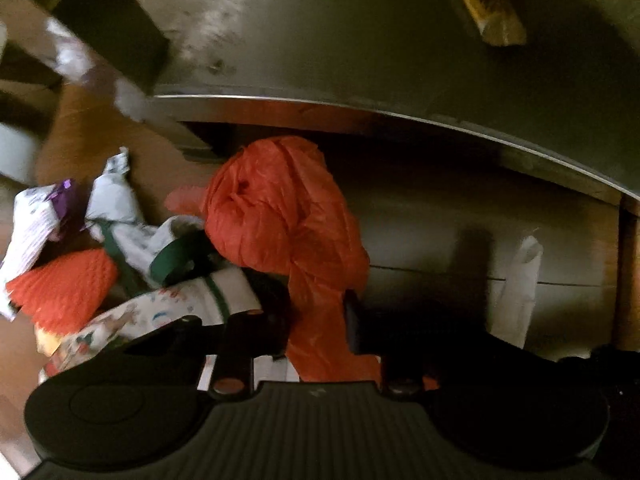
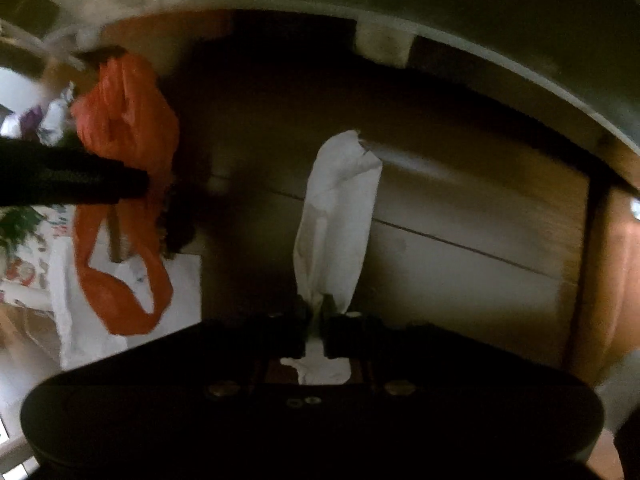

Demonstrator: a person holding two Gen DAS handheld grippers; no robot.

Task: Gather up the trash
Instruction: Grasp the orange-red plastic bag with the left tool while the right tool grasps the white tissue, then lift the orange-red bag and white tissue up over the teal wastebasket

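A crumpled orange plastic bag (image 1: 276, 208) hangs over the shaded floor beside a table. My left gripper (image 1: 308, 320) is shut on the bag's lower tail, which runs between the two black fingers. The right wrist view shows the same orange bag (image 2: 128, 112) at the left, pinched by the dark left gripper (image 2: 120, 184). My right gripper (image 2: 318, 316) is shut on a long piece of white paper (image 2: 340, 220), which stretches away from the fingertips, with a scrap showing behind them. In the left wrist view that white paper (image 1: 520, 280) stands at the right.
A heap of wrappers and printed paper (image 1: 120, 248) with an orange netted piece (image 1: 68, 288) lies to the left on the wooden floor (image 1: 92, 132). A grey table top (image 1: 360, 60) with a metal edge spans the upper view and bears a yellow packet (image 1: 488, 4). A white sheet (image 2: 80, 320) lies on the floor.
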